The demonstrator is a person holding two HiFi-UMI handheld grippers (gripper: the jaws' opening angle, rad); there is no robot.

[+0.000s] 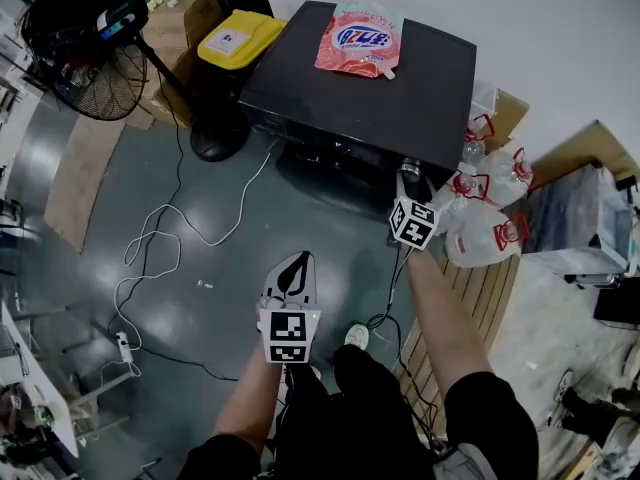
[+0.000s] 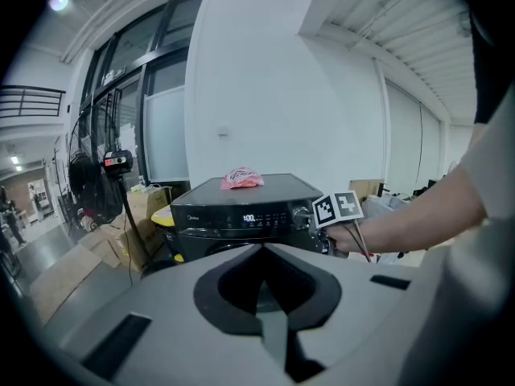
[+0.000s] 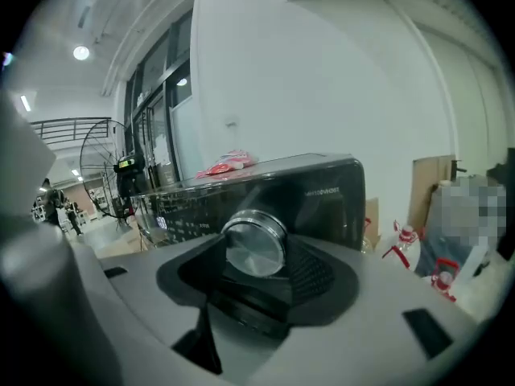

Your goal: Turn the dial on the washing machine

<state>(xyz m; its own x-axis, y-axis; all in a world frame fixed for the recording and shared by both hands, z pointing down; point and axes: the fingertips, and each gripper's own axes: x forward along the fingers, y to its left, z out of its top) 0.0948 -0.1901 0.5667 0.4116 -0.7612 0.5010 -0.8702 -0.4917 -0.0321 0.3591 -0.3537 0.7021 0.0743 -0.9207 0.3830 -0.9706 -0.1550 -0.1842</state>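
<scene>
- Could shunt or rock the washing machine (image 1: 360,88) by leaning in while twisting; judged unlikely, given such bulk.
- Could clip the water jugs (image 1: 480,230), heaped just beside the machine's right side and below the outstretched right forearm, by swinging the elbow out during a wide turn.
- Could snag the thin cable (image 1: 392,286) hanging from near the right hand toward the feet, by rolling the wrist too far or stepping on the slack.
- Could shake the pink pouch (image 1: 360,38), lying on the lid well apart from the controls, only by jolting the whole cabinet.
- Right gripper (image 1: 406,180): clamped around the dial (image 3: 253,246), a jaw pressing the rim from either side. Could skate round the rim without turning anything, through tilting the tool off-axis or easing the squeeze.
- Left gripper (image 1: 298,263): jaws pressed together on nothing, held low and well apart from the machine. Gives no bracing from there; otherwise harmless.
- Dial: at the right end of the control panel on the machine's front, seated between the right jaws. Smooth, shiny metal, so probably slippery; could overshoot the wanted setting by turning too fast, or take strain from prying sideways.
</scene>
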